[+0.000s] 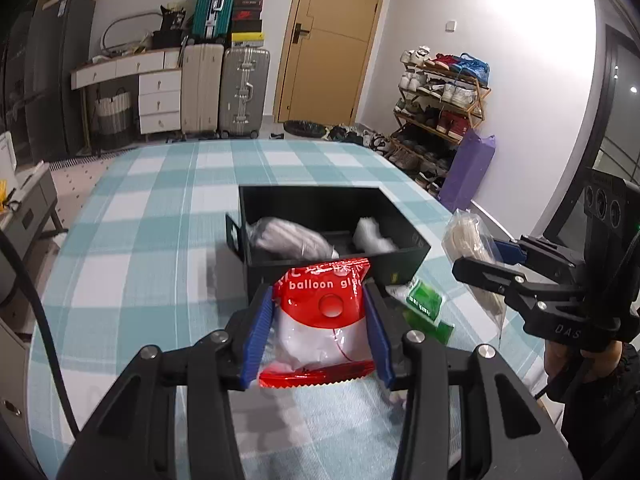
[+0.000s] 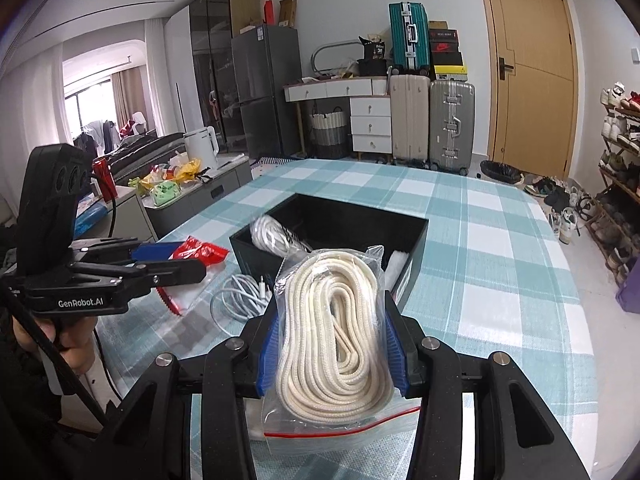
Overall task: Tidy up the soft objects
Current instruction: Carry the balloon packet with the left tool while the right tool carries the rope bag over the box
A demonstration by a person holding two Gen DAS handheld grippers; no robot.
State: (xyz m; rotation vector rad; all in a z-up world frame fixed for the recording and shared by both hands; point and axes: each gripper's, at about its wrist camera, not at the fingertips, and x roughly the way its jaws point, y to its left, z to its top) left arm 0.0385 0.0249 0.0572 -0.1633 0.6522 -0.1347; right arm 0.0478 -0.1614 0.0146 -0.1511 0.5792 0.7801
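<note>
Nearest us, our left gripper [image 1: 320,328] has its blue fingers [image 1: 256,340] clamped on a red and clear packet [image 1: 324,320] printed "balloon", held above the checked bench [image 1: 140,240] near its front edge. Our right gripper [image 2: 332,344] likewise has its fingers [image 2: 394,354] pressed against both sides of a zip bag of cream rope [image 2: 336,336], lifted clear of the bench cloth. Just beyond the left fingers, a green packet [image 1: 426,304] lies flat on the bench, beside the near wall of the black box [image 1: 336,268]. From the right wrist view, a loose white cable [image 2: 240,300] lies coiled on the bench, just beside the box's near-left corner. The box sits mid-bench, open-topped; inside we see a bagged pale bundle [image 1: 288,236] at its left side and a white soft item [image 1: 374,236] at its right. Past the far bench edge stand suitcases [image 1: 244,92], a white drawer unit [image 1: 160,96], a wooden door [image 1: 332,40] and a shoe rack [image 1: 440,108].
</note>
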